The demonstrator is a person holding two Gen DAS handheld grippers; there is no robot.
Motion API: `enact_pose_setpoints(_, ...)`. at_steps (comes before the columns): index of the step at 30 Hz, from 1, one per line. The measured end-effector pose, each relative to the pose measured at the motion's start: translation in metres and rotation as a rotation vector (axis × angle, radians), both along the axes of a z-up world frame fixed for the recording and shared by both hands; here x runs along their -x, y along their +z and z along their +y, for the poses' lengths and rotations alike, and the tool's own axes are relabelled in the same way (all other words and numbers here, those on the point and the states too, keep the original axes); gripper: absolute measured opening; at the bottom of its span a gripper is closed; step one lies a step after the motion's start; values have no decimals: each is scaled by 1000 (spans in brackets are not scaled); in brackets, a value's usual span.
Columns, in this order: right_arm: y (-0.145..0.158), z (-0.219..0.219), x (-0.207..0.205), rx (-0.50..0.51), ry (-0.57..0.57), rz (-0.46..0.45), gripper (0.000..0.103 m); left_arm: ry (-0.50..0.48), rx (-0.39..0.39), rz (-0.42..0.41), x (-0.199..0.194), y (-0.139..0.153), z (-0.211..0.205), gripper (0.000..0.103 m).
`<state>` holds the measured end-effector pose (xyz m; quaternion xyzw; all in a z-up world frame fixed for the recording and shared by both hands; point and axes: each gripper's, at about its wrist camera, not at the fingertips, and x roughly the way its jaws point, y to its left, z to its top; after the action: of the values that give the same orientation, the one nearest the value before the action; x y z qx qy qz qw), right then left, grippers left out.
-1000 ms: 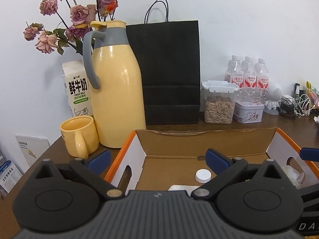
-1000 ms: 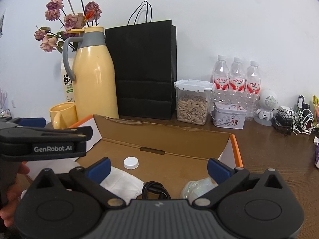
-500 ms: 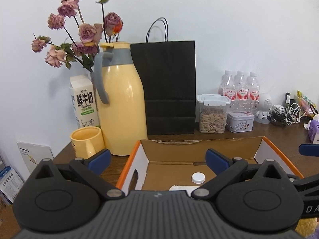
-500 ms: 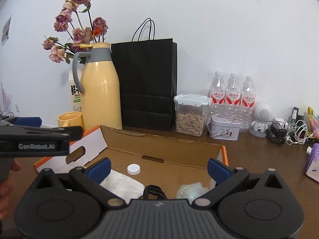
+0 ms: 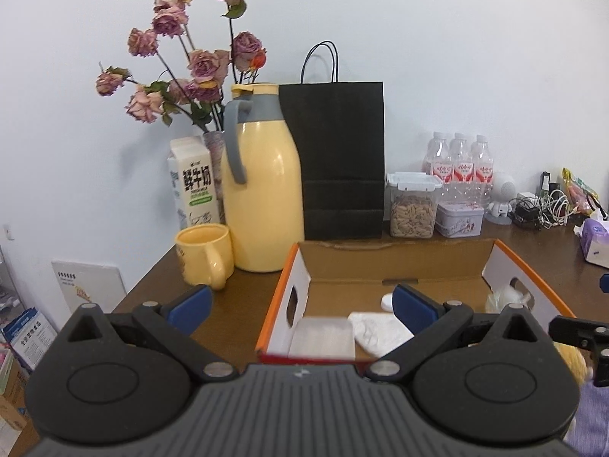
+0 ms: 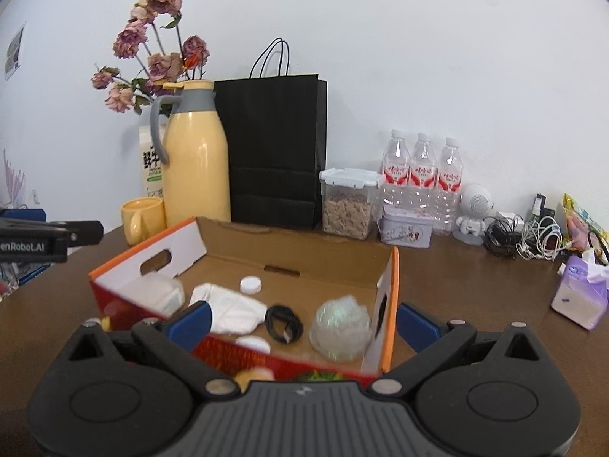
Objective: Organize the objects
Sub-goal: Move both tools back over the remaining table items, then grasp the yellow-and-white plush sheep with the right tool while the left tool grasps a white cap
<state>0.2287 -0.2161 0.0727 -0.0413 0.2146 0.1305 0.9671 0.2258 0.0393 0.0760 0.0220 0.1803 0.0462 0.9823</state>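
Observation:
An open cardboard box (image 5: 396, 262) (image 6: 289, 251) with orange edges sits on the brown table. Inside lie a white cloth (image 6: 232, 308) (image 5: 377, 327), a white cap (image 6: 250, 285), a coiled black cable (image 6: 283, 321), a clear crinkled wrapper ball (image 6: 338, 327) and a clear plastic container (image 5: 321, 337) (image 6: 163, 297). My left gripper (image 5: 300, 302) is open and empty in front of the box's near left corner. My right gripper (image 6: 302, 321) is open and empty, held before the box's near wall. The left gripper's side shows at the far left in the right wrist view.
Along the wall stand a yellow thermos jug (image 5: 259, 198), yellow mug (image 5: 205, 259), milk carton (image 5: 194, 186), dried roses (image 5: 190, 72), black paper bag (image 5: 335, 160), seed jar (image 6: 350, 202), tin (image 6: 406, 228), three water bottles (image 6: 418, 179). Cables (image 6: 529, 236) and a tissue pack (image 6: 580, 293) lie right.
Both grippers have pulled back and risen from the box; more of the box's near wall and contents now show. Both stay open and empty.

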Motion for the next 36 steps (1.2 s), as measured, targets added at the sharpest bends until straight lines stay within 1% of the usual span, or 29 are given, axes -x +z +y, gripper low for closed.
enact_pose_setpoints(6,-7,-8,33,15,8,24,103,14,-8,41,25,-13,10,103)
enact_pose_setpoints(10,-18,-15,52,22,9,59,103,26,-2,59,44,-22,17,103)
enact_pose_setpoints(15,-32,-22,68,18,2,107,103,42,11,76,68,-33,26,103)
enact_pose_setpoints(19,-38,-21,75,6,13,131,103,53,29,89,79,-39,32,103)
enact_pose_setpoints(24,-38,-5,68,-27,33,151,103,64,48,102,80,-43,36,103)
enact_pose_setpoints(28,-40,8,52,-69,15,187,102,61,58,106,81,-47,42,103)
enact_pose_setpoints(30,-41,14,40,-84,-3,211,97,68,63,118,79,-51,47,103)
enact_pose_setpoints(32,-43,18,27,-100,-30,252,85,76,77,131,77,-56,52,103)
enact_pose_setpoints(33,-44,19,21,-116,-39,276,83,76,84,132,77,-57,54,103)
enact_pose_setpoints(36,-50,23,12,-141,-67,320,82,74,100,134,76,-61,61,103)
